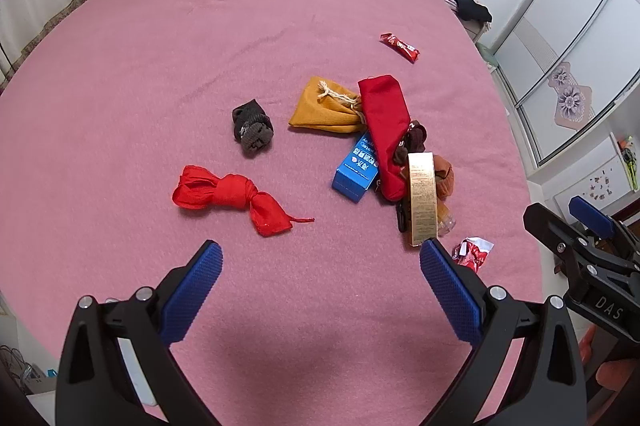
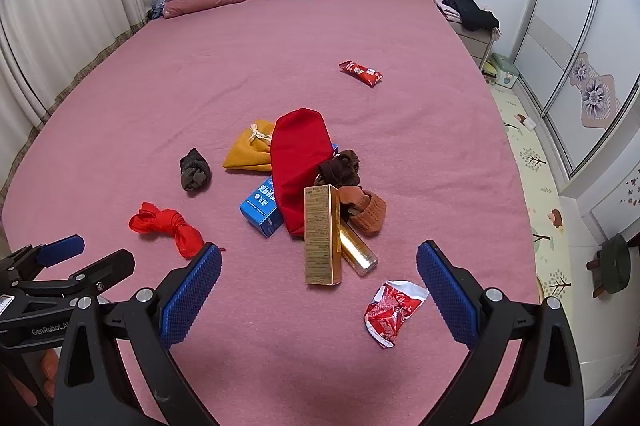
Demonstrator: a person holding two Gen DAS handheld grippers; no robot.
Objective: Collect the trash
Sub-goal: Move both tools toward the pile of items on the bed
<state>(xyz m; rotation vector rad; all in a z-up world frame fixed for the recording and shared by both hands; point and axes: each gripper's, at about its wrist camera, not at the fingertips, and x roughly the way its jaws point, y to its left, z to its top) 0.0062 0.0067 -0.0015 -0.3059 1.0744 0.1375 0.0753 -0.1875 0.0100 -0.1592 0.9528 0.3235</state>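
I hold both jaws wide: left gripper [image 1: 320, 254], right gripper [image 2: 319, 256] above crumpled wrapper [image 2: 390, 312], near gold box [image 2: 321, 234].

Pink bed [image 2: 280, 66], red wrapper [image 2: 390, 312]

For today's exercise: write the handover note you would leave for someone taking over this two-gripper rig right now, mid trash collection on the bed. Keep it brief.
Left gripper: open, empty, above the near part of the bed.
Right gripper: open, empty, beside it.
Trash on the bed: crumpled red wrapper nearest, by the right gripper; red snack wrapper farther back, alone; gold box, clear tube and blue box in the central pile.
Mixed in: red pouch, yellow pouch, socks, knotted red cloth.
Done: nothing visibly collected. No bin in view.
Left: all trash; probably start with the crumpled wrapper.
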